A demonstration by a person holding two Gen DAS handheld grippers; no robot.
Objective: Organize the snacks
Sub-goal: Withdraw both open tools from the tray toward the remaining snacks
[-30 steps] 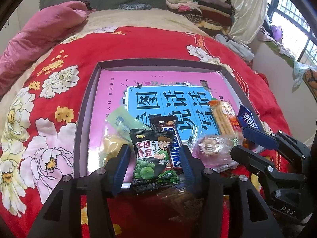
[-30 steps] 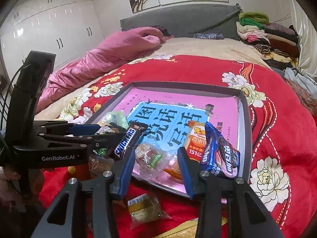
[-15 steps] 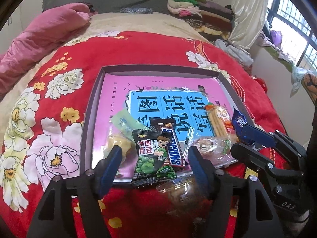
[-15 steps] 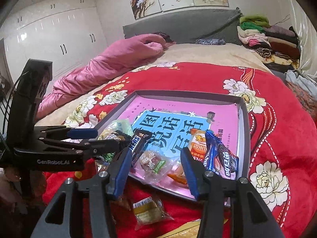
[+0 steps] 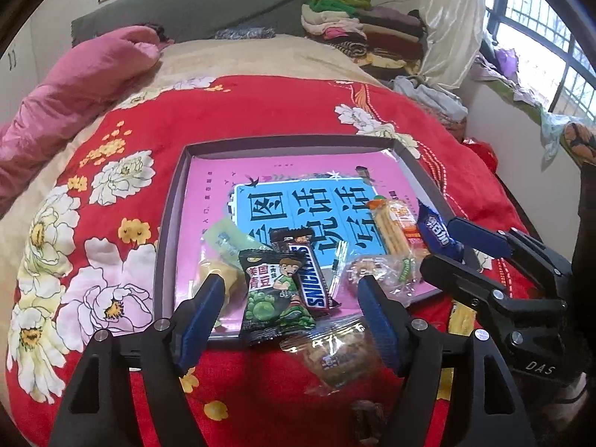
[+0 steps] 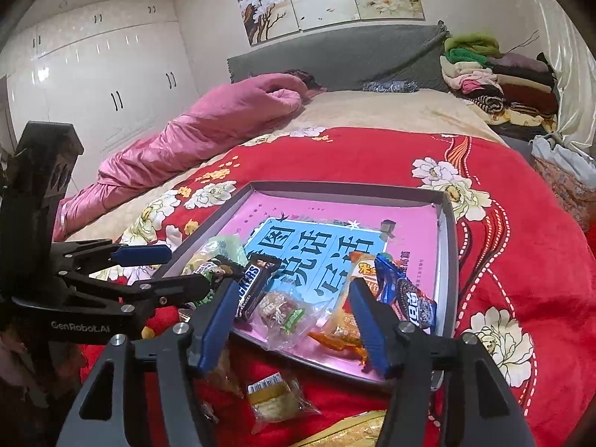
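The snacks sit in a bunch at the near end of a flat gray tray (image 5: 169, 223) that lies on a red flowered blanket (image 5: 260, 111) on the bed. In the left wrist view, a green pea snack bag (image 5: 273, 294) hangs a little over the tray's near edge, and a Snickers bar (image 5: 307, 273) lies just beside it, touching it. A clear-wrapped cake (image 5: 380, 272) lies to the right of the bar, then a pack of stick biscuits (image 5: 395, 231), then a blue Oreo pack (image 5: 437, 236) by the tray's right wall. A pale green packet (image 5: 223, 238) and a yellow sweet (image 5: 218, 275) lie on the left side. The left gripper (image 5: 294, 320) is spread wide and holds nothing; the pea bag and the Snickers bar show between its blue fingers (image 5: 203, 313), but not touching them. A clear packet of brown snack (image 5: 335, 354) lies on the blanket, off the tray, just in front of this gripper. The right gripper (image 6: 294, 322) is spread wide too and holds nothing. In its own view the clear-wrapped cake shows between its fingers, the Oreo pack lies by its right finger, and a small wrapped cake (image 6: 273, 396) lies on the blanket off the tray. A pink quilt (image 6: 208, 138) is bunched far up the bed.
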